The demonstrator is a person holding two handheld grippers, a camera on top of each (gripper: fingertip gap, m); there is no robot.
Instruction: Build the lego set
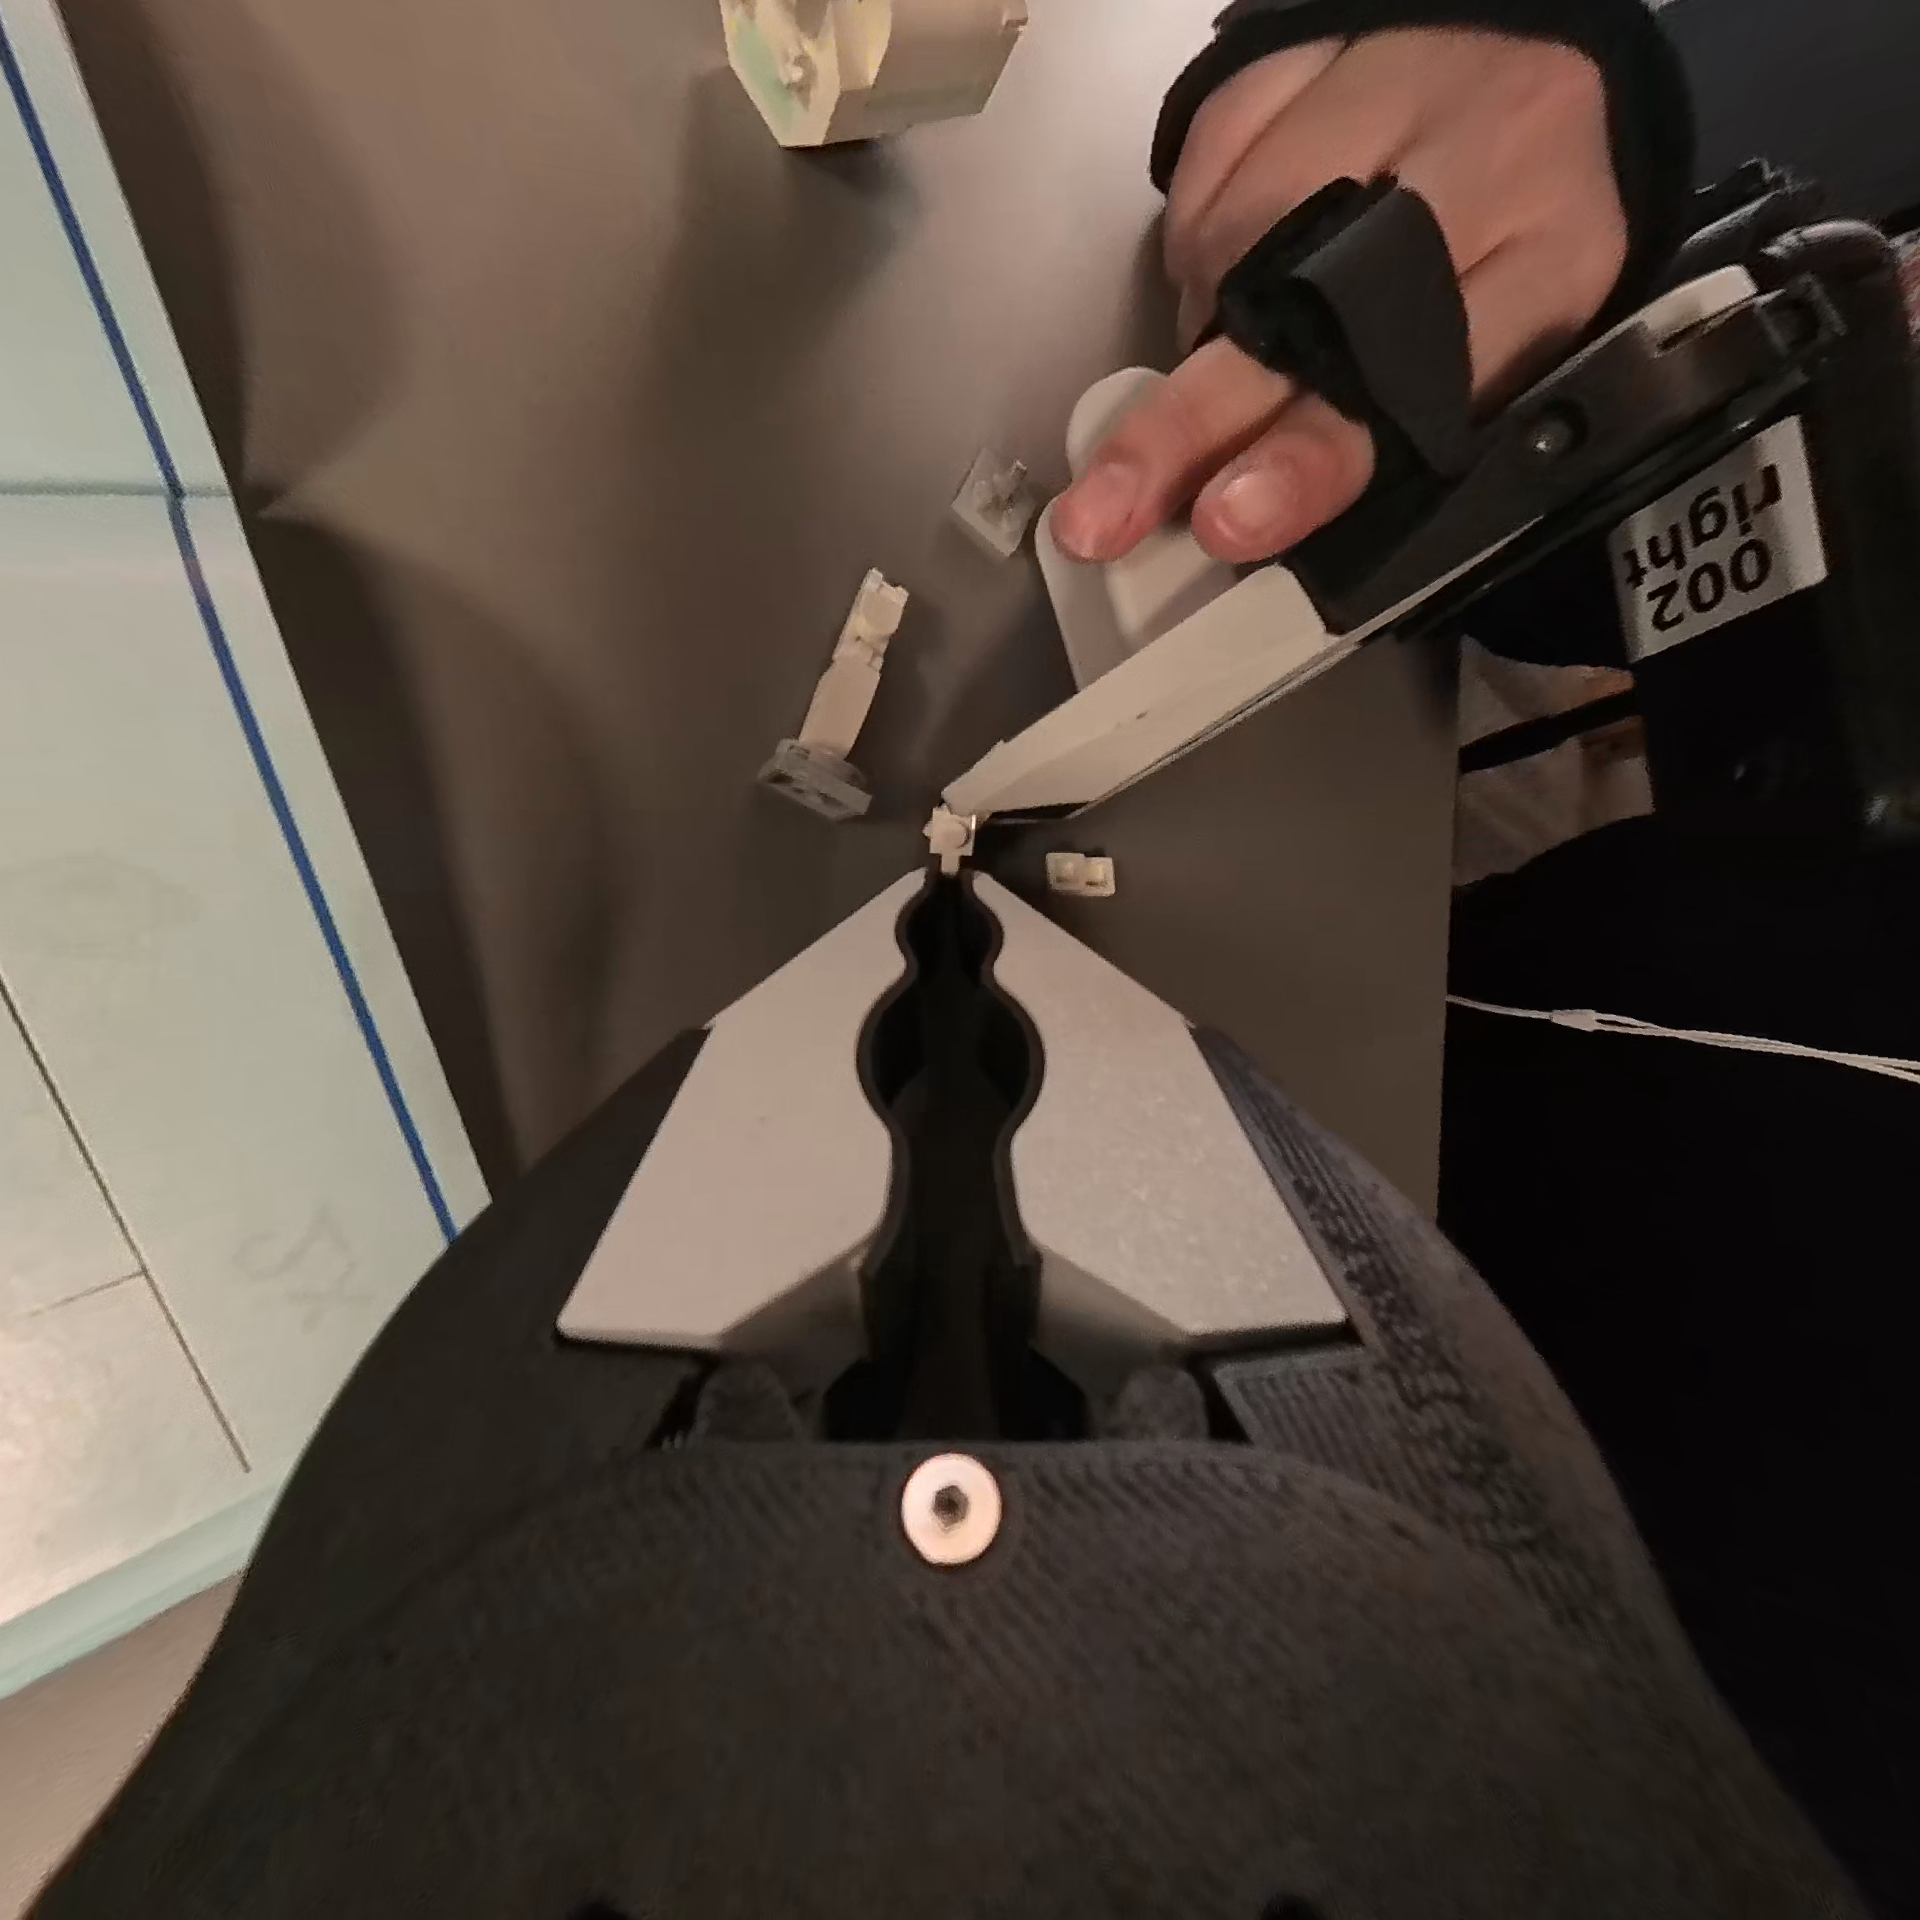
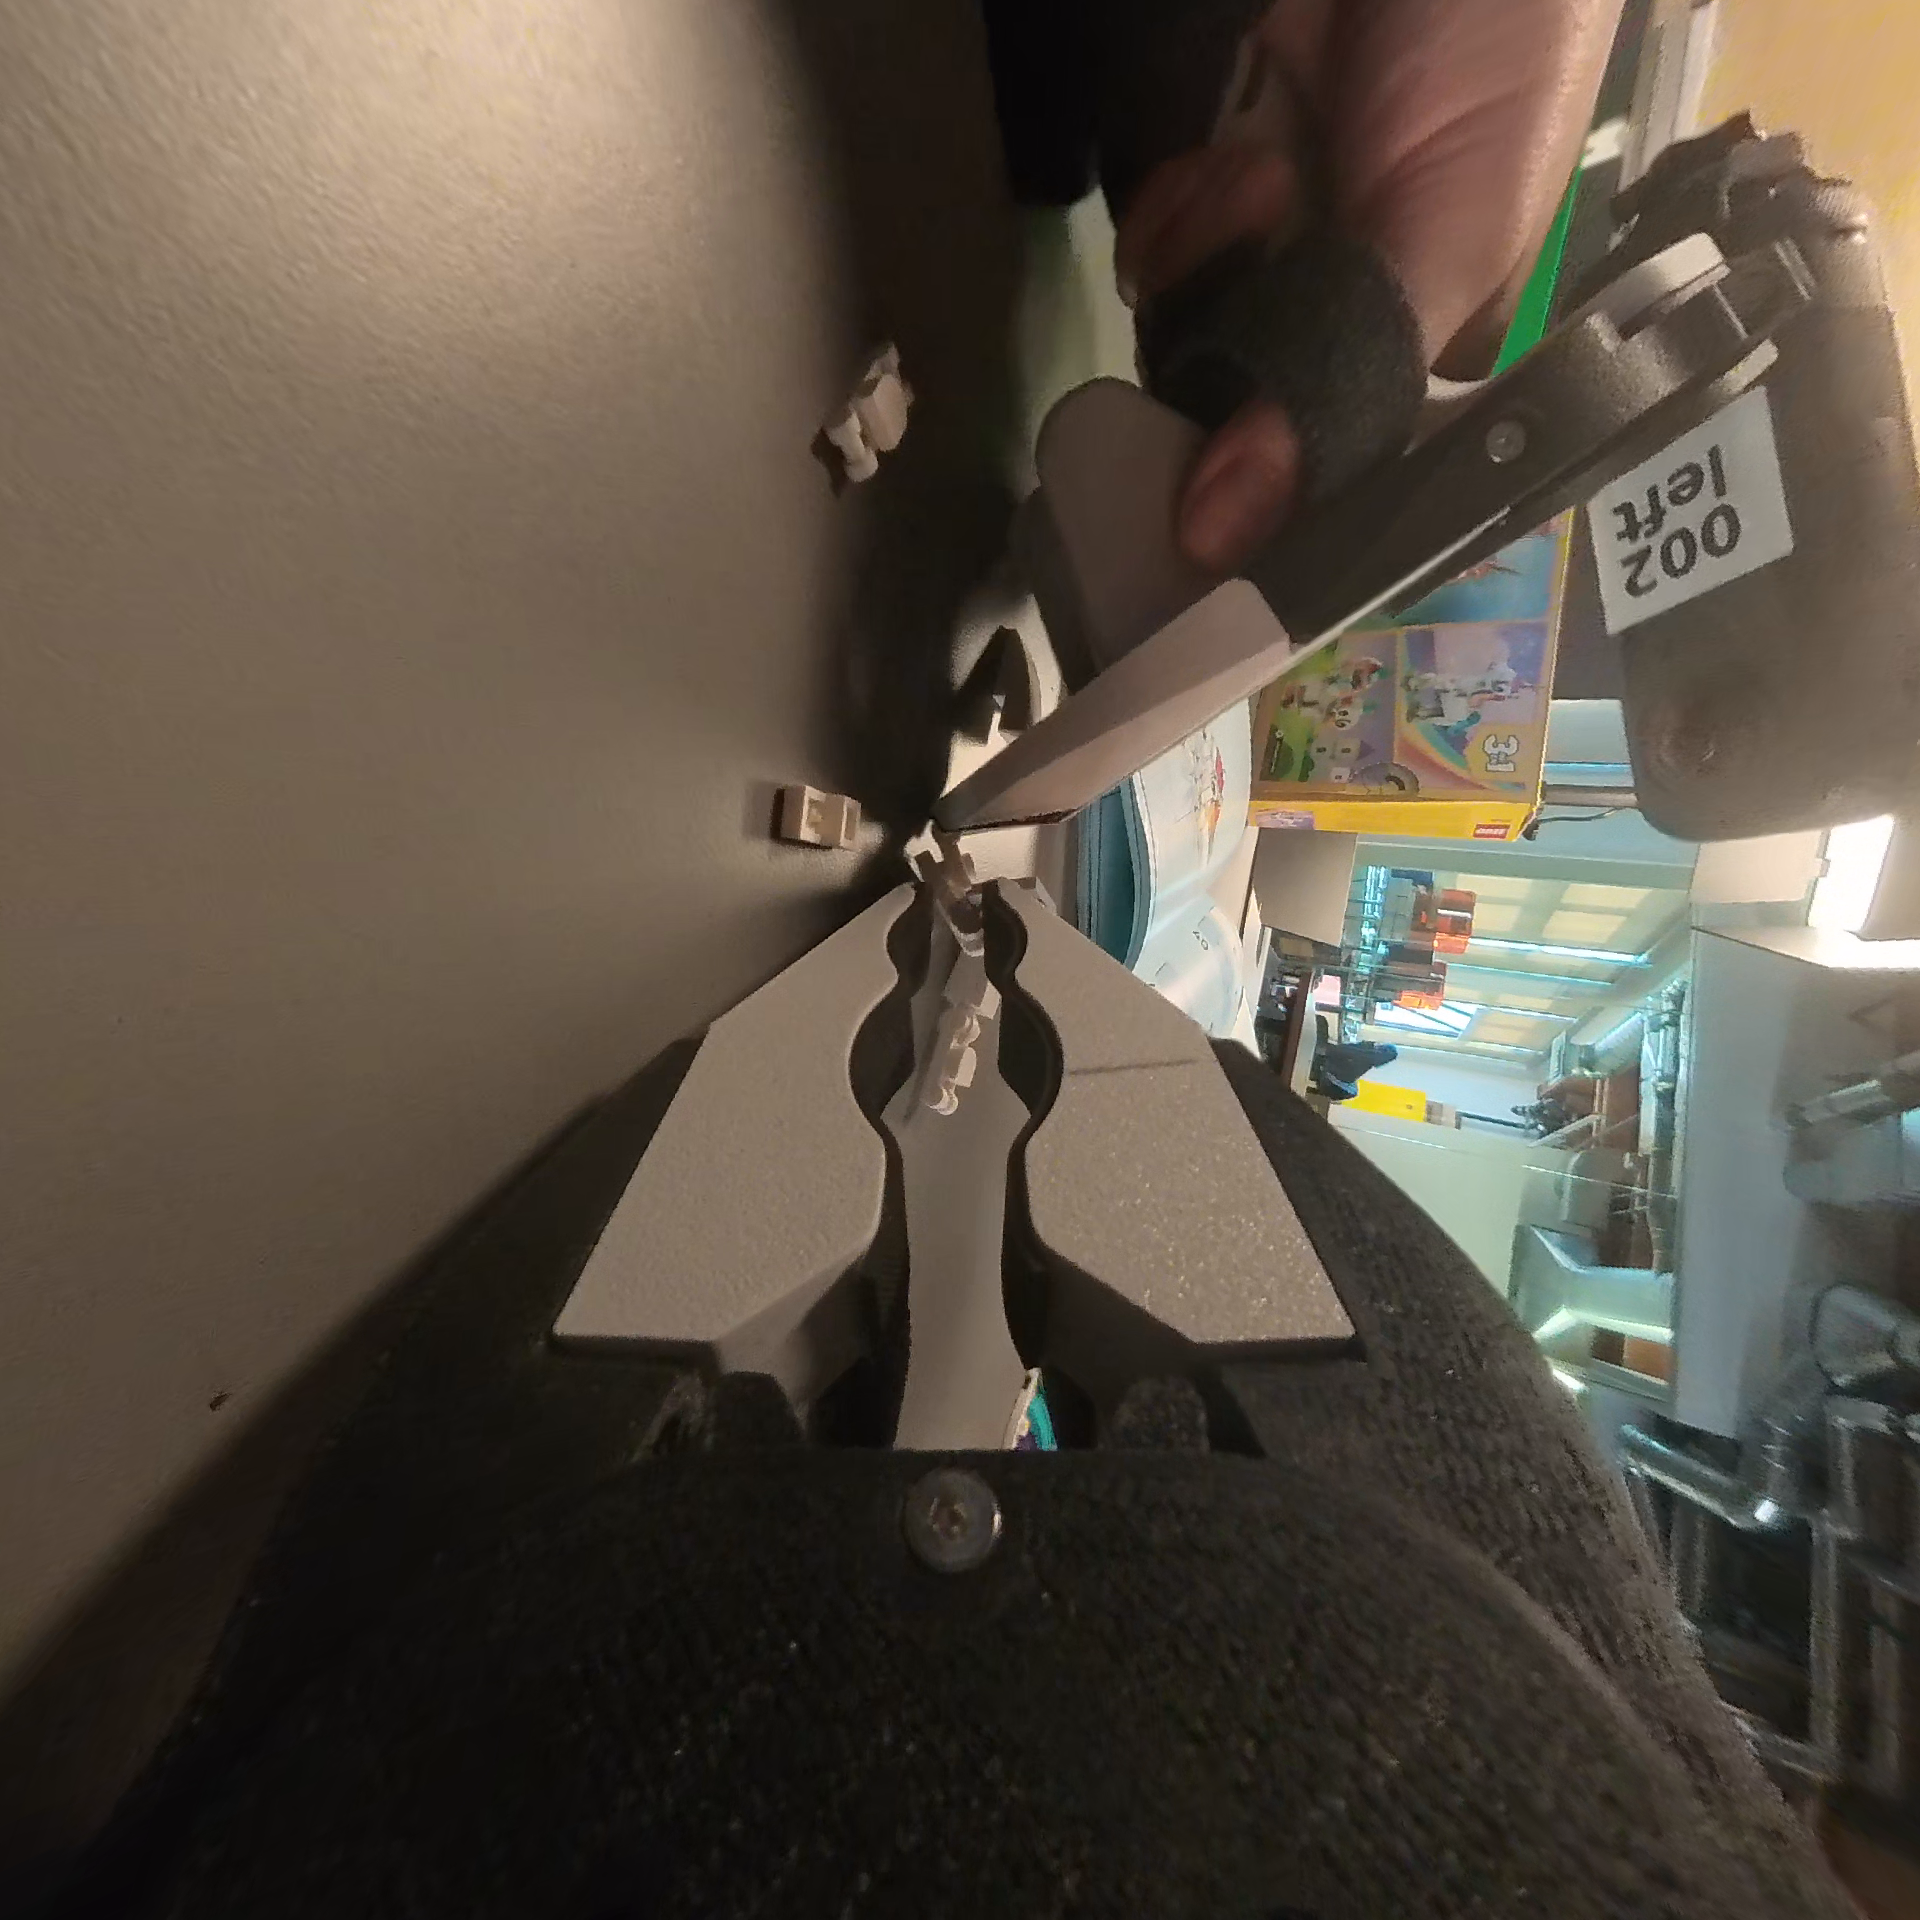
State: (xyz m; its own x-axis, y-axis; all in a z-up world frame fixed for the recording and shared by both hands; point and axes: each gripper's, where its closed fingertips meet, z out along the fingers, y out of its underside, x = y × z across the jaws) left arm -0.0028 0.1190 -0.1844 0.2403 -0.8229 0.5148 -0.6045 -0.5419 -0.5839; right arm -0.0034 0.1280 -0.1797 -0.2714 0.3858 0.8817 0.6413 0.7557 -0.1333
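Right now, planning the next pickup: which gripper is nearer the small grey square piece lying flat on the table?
Right. The right gripper runs alongside the grey square piece, the hand on it nearly touching; the left gripper stops well short of it.

A white printed label sits on each gripper body (image 1: 1720, 551) (image 2: 1662, 520); the yellow box (image 2: 1413, 717) bears a logo.

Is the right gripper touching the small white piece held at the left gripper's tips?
Touching. In the left wrist view the right gripper tip meets the white piece pinched in the left gripper, no gap showing.
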